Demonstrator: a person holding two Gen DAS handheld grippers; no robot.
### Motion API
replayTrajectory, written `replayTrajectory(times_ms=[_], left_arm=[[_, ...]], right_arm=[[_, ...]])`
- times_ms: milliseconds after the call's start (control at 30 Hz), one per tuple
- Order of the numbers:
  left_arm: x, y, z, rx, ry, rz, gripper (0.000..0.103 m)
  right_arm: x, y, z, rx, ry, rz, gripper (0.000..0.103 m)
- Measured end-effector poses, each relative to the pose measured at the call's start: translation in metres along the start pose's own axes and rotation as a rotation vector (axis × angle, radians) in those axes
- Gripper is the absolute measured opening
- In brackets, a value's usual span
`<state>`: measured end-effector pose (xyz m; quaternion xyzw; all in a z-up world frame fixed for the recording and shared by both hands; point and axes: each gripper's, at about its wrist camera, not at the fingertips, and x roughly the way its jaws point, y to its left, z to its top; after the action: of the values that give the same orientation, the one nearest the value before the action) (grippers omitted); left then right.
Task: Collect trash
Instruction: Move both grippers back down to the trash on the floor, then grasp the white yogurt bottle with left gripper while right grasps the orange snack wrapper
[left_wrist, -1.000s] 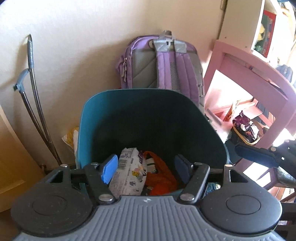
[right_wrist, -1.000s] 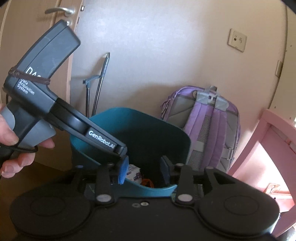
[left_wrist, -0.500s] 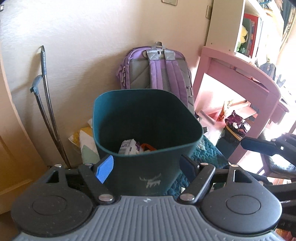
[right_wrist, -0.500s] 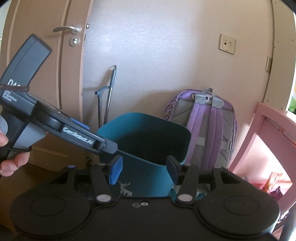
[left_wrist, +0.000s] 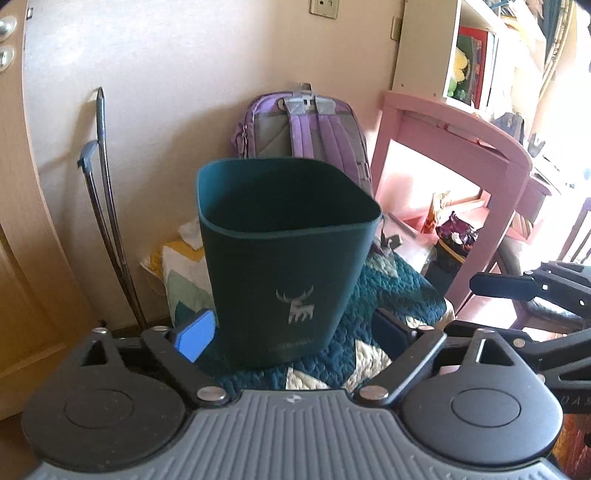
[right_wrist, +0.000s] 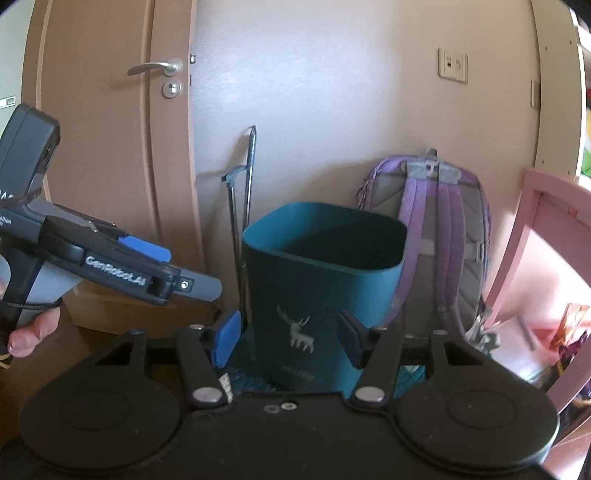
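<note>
A teal bin (left_wrist: 288, 258) with a white deer print stands on a quilt by the wall; from this low angle its inside is hidden. My left gripper (left_wrist: 291, 336) sits a short way in front of the bin, its jaws opening wide with nothing held between them. In the right wrist view the bin (right_wrist: 321, 295) shows behind my right gripper (right_wrist: 288, 339), whose jaws are also opening and hold nothing. A hand holds the left gripper (right_wrist: 177, 269) at the left of that view. One finger of the right gripper (left_wrist: 498, 284) pokes in from the right.
A purple backpack (left_wrist: 306, 125) leans on the wall behind the bin. Right of it stands a pink desk (left_wrist: 461, 147) with colourful wrappers (left_wrist: 454, 229) underneath. Metal rods (left_wrist: 103, 203) lean at the left beside a wooden door (right_wrist: 110, 147). A teal patterned quilt (left_wrist: 391, 295) covers the floor.
Both grippers have drawn back from the bin. The white packet and orange bag inside it have dropped out of sight. Both pairs of jaws have spread wider.
</note>
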<state>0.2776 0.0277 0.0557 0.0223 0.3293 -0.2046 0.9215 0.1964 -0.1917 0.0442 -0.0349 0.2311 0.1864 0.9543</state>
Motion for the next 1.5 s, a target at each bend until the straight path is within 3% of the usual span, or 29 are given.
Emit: replayTrajectory(times_ms=[33, 200, 367, 500, 600, 767, 867, 967, 1100, 1267, 1500], left_arm=[[0.0, 0.002, -0.006, -0.005, 0.002, -0.005, 0.102], [0.008, 0.017, -0.046, -0.001, 0.018, -0.048, 0.102], [0.034, 0.037, -0.097, 0.044, 0.087, -0.065, 0.102], [0.068, 0.055, -0.138, 0.06, 0.199, -0.092, 0.102], [0.094, 0.055, -0.17, 0.13, 0.264, -0.093, 0.102], [0.144, 0.041, -0.218, 0.221, 0.371, -0.066, 0.102], [0.183, 0.036, -0.244, 0.18, 0.457, -0.037, 0.102], [0.229, 0.031, -0.277, 0.136, 0.571, 0.026, 0.102], [0.28, 0.029, -0.319, 0.059, 0.719, 0.069, 0.102], [0.332, 0.017, -0.363, 0.162, 0.78, 0.089, 0.102], [0.387, 0.012, -0.415, 0.154, 0.898, 0.07, 0.101]], right_arm=[[0.0, 0.001, -0.005, 0.007, 0.006, 0.007, 0.057], [0.009, 0.004, -0.035, 0.061, 0.052, 0.036, 0.058], [0.028, 0.005, -0.081, 0.108, 0.053, 0.004, 0.058], [0.06, 0.003, -0.122, 0.17, 0.168, 0.01, 0.058], [0.092, -0.003, -0.156, 0.244, 0.285, 0.065, 0.058], [0.146, -0.012, -0.212, 0.257, 0.491, -0.055, 0.058], [0.178, -0.018, -0.252, 0.256, 0.577, -0.097, 0.058], [0.212, -0.029, -0.297, 0.335, 0.688, -0.105, 0.058], [0.249, -0.045, -0.345, 0.375, 0.783, -0.133, 0.058], [0.288, -0.065, -0.396, 0.435, 0.875, -0.145, 0.058], [0.325, -0.07, -0.451, 0.399, 1.013, -0.102, 0.058]])
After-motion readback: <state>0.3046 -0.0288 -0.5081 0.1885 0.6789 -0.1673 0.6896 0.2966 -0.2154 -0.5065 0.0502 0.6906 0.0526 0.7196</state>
